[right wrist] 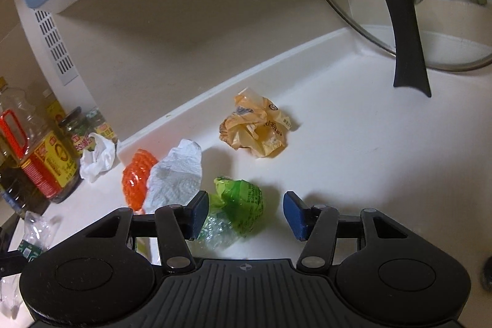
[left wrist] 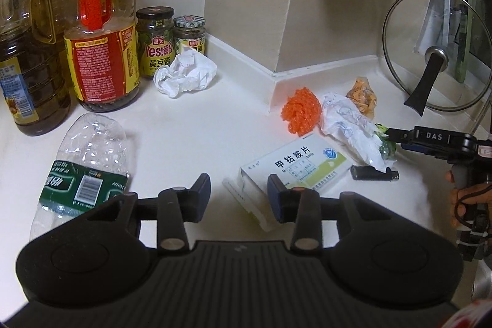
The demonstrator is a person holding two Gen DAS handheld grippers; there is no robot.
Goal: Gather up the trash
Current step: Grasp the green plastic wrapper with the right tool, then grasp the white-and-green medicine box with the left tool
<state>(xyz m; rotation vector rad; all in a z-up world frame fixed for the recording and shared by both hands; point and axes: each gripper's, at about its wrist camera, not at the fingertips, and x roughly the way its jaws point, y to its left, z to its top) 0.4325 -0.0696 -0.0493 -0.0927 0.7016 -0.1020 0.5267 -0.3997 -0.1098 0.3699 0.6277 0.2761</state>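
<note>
Trash lies on a white counter (left wrist: 190,125). My left gripper (left wrist: 239,194) is open and empty above a white and green medicine box (left wrist: 295,168), with a crushed clear plastic bottle (left wrist: 83,162) to its left. My right gripper (right wrist: 246,212) is open, its jaws on either side of a crumpled green wrapper (right wrist: 243,200). A white paper wad (right wrist: 176,174), orange mesh (right wrist: 135,174) and a crumpled yellow wrapper (right wrist: 255,128) lie beyond it. In the left wrist view the right gripper (left wrist: 392,132) reaches in from the right at the green wrapper (left wrist: 388,145). Another white paper wad (left wrist: 184,71) lies by the jars.
Oil bottles (left wrist: 27,57), a red-handled bottle (left wrist: 101,29) and two sauce jars (left wrist: 156,42) stand at the back left. A glass pot lid (left wrist: 436,51) leans at the right wall. A black lighter (left wrist: 373,174) lies beside the box. A wall corner (left wrist: 276,51) juts onto the counter.
</note>
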